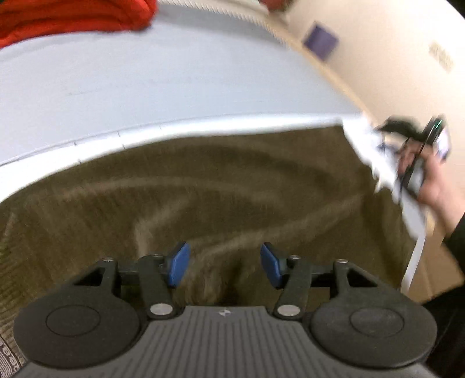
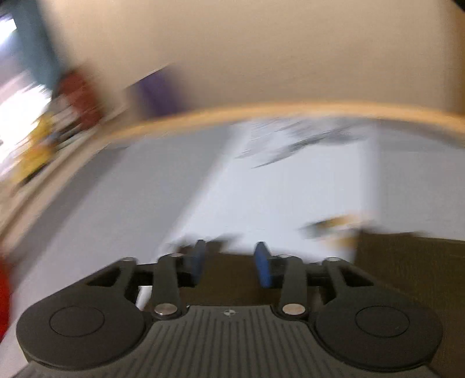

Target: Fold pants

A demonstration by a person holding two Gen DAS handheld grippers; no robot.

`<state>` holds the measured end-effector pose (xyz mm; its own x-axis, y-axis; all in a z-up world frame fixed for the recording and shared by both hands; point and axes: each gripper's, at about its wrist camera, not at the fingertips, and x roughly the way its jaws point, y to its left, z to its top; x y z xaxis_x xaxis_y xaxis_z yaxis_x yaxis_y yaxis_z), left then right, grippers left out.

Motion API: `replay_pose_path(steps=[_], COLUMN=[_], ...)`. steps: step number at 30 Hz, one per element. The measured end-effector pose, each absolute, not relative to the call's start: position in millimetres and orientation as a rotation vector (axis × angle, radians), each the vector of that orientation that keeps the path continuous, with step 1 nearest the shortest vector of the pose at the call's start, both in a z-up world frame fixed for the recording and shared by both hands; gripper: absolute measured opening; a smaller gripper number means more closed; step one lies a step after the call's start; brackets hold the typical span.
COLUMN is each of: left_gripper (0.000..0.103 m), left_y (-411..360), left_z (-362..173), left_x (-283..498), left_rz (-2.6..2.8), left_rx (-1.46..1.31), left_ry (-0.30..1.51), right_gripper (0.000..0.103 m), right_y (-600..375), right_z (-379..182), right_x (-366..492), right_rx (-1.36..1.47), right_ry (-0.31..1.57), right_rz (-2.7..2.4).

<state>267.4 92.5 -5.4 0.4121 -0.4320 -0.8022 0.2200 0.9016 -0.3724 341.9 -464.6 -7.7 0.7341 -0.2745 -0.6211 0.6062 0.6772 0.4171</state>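
The olive-brown ribbed fabric pants (image 1: pixel 221 186) lay spread on the pale grey table (image 1: pixel 145 81), below and ahead of the left gripper (image 1: pixel 225 264), whose blue-padded fingers (image 1: pixel 178 264) stood apart with nothing between them. A red cloth (image 1: pixel 72 17) lay far ahead to their left. The right gripper (image 2: pixel 231 264) hung above the pants' edge, fingers (image 2: pixel 263 264) likewise parted and empty; that view was blurred.
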Motion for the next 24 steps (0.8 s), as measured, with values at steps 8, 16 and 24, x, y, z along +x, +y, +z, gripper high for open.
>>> replay_pose_path(steps=[8,16,24], left_gripper=[0.058,0.017,0.014], left_y=[202.6,279.2,291.7], left_z=[-22.0,-64.4,-71.9], left_x=[275.4,265.5,278.2], left_rz=[0.239,0.52,0.455], left_rx=[-0.345,-0.463,-0.428], left_ry=[1.092,1.165,1.054], right_gripper=[0.045,0.0,0.0], right_y=[-401.2,-391.7,-385.8], right_z=[-89.4,-99.3,-103.1], right_x=[403.8,410.6,437.7], right_rx=[0.662,0.473,0.318], right_ry=[0.917,0.859,0.796], right_rz=[-0.091,-0.208,-0.248])
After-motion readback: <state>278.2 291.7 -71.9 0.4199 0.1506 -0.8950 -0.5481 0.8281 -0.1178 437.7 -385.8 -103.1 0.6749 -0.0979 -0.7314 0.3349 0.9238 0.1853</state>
